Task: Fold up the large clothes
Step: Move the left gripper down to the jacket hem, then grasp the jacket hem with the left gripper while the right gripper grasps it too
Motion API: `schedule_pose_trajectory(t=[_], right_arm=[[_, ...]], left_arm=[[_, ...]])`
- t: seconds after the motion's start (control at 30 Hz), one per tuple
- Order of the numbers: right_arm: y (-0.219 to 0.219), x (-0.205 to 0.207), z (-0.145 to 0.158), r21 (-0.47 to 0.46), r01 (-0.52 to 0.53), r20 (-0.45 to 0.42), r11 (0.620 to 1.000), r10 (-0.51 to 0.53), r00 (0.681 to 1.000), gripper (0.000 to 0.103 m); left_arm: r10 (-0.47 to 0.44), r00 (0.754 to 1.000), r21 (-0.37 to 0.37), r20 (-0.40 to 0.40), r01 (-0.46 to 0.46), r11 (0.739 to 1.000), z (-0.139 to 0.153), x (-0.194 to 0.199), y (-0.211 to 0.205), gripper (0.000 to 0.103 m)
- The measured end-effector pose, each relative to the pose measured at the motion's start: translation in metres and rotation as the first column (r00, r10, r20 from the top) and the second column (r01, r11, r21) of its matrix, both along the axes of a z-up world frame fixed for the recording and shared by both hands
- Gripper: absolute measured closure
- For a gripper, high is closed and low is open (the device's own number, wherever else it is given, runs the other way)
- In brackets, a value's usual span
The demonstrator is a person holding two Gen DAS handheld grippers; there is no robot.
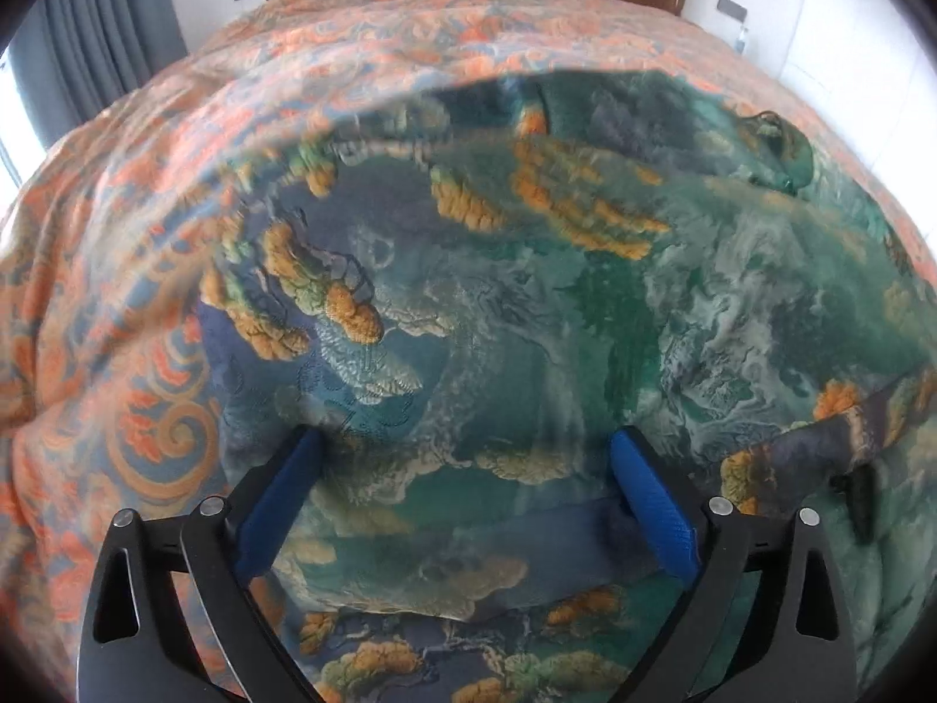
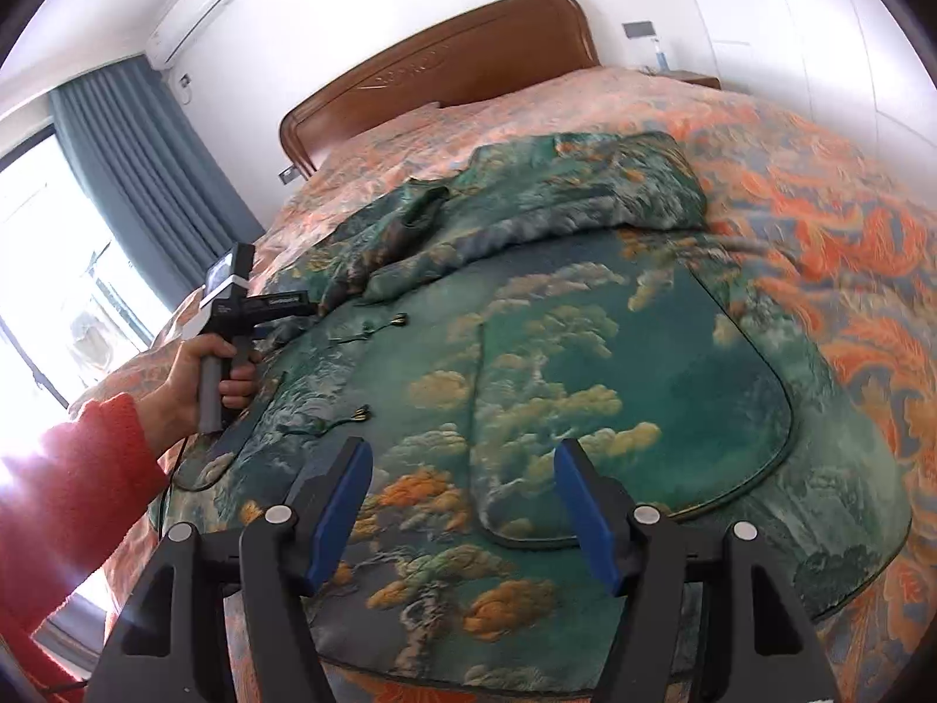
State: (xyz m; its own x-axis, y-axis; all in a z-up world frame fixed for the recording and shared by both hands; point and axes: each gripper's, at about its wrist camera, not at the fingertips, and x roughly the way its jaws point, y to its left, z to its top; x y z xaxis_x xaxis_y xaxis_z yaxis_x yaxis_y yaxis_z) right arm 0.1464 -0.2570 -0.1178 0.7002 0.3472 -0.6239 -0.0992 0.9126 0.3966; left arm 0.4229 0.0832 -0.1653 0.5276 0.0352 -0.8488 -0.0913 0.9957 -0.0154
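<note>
Green garment [image 2: 585, 363] lies lengthwise along bed [image 2: 820, 234], collar toward headboard [image 2: 445, 70].

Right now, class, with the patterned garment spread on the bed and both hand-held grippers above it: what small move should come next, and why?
Probably lower the left hand-held gripper onto the garment edge beneath it and pinch. Both it and the right hand-held gripper stand open and empty, and the garment looks only partly folded on the bedspread.

Garment [image 2: 585, 363] lies spread on my bedspread [image 2: 820, 222]; headboard [image 2: 445, 64] behind it, curtain [image 2: 140, 164] to its left.
</note>
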Motion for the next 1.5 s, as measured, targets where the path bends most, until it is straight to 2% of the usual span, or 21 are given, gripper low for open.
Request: schedule_pose_trajectory(t=[0.13,0.23,0.3,0.47,0.6,0.7,0.77,0.83,0.9,1.0,1.1,1.17,1.27,1.3,1.37,1.43,1.5], right_arm=[[0.001,-0.004,0.009,0.012,0.000,0.036,1.000,0.000,0.999,0.037],[0.010,-0.009,0.015,-0.026,-0.027,0.079,0.999,0.029,0.996,0.037],[0.014,-0.007,0.014,-0.034,-0.045,0.081,0.998,0.048,0.996,0.037],[0.019,-0.005,0.002,-0.015,-0.056,0.050,0.998,0.056,0.997,0.037],[0.023,-0.004,-0.010,-0.016,-0.075,0.017,0.997,0.075,0.997,0.037],[0.026,-0.005,-0.012,-0.036,-0.084,0.021,0.996,0.085,0.996,0.037],[0.027,-0.004,-0.012,-0.033,-0.085,0.015,0.996,0.086,0.996,0.037],[0.025,-0.003,-0.011,-0.028,-0.078,0.012,0.997,0.078,0.997,0.037],[0.019,-0.005,-0.003,-0.019,-0.061,0.016,0.998,0.061,0.998,0.037],[-0.003,-0.012,0.013,-0.028,-0.004,0.046,1.000,0.006,0.999,0.037],[-0.039,-0.017,0.024,-0.043,0.090,0.041,0.995,-0.088,0.995,0.030],[-0.069,-0.020,0.026,-0.069,0.163,0.014,0.984,-0.163,0.987,0.029],[-0.112,-0.020,0.017,-0.103,0.225,-0.062,0.969,-0.232,0.971,0.028],[-0.125,-0.017,0.010,-0.103,0.218,-0.110,0.971,-0.229,0.967,0.028],[-0.142,-0.009,-0.007,-0.052,0.167,-0.192,0.985,-0.174,0.966,0.028],[-0.146,0.000,-0.022,-0.004,0.104,-0.261,0.995,-0.101,0.960,0.028],[-0.145,0.009,-0.033,0.023,0.073,-0.296,0.997,-0.063,0.953,0.028]], left_arm=[[0.022,0.996,-0.111,0.084,-0.013,0.994,0.045,0.008,0.008,0.005],[0.040,0.996,-0.112,0.082,-0.030,0.993,0.054,0.031,0.011,0.005],[0.061,0.996,-0.076,0.058,-0.057,0.996,0.047,0.052,0.011,0.005],[0.152,0.988,-0.061,0.012,-0.151,0.987,0.013,0.081,0.019,0.005],[0.152,0.988,-0.021,-0.021,-0.152,0.988,-0.007,0.094,0.015,0.001],[0.143,0.989,-0.003,-0.030,-0.143,0.990,-0.009,0.093,0.013,0.001],[0.135,0.991,-0.006,-0.019,-0.135,0.991,0.000,0.084,0.012,0.002],[0.120,0.993,-0.049,0.002,-0.120,0.992,0.015,0.066,0.015,0.002],[0.072,0.997,-0.117,0.036,-0.067,0.991,0.035,0.028,0.022,0.002],[0.010,0.998,-0.127,0.058,-0.002,0.992,0.051,-0.032,0.033,0.002],[-0.087,0.996,-0.116,0.017,0.088,0.989,0.047,-0.112,0.050,0.001],[-0.122,0.993,-0.115,-0.010,0.120,0.986,0.038,-0.154,0.059,0.001],[-0.140,0.989,-0.177,-0.056,0.128,0.976,0.016,-0.203,0.069,0.001],[-0.154,0.985,-0.220,-0.072,0.135,0.966,0.008,-0.214,0.070,0.002],[-0.178,0.981,-0.254,-0.076,0.153,0.955,-0.003,-0.226,0.065,0.002],[-0.197,0.978,-0.275,-0.065,0.172,0.946,-0.007,-0.232,0.059,0.002],[-0.223,0.973,-0.325,-0.061,0.192,0.926,-0.009,-0.230,0.053,0.002]])
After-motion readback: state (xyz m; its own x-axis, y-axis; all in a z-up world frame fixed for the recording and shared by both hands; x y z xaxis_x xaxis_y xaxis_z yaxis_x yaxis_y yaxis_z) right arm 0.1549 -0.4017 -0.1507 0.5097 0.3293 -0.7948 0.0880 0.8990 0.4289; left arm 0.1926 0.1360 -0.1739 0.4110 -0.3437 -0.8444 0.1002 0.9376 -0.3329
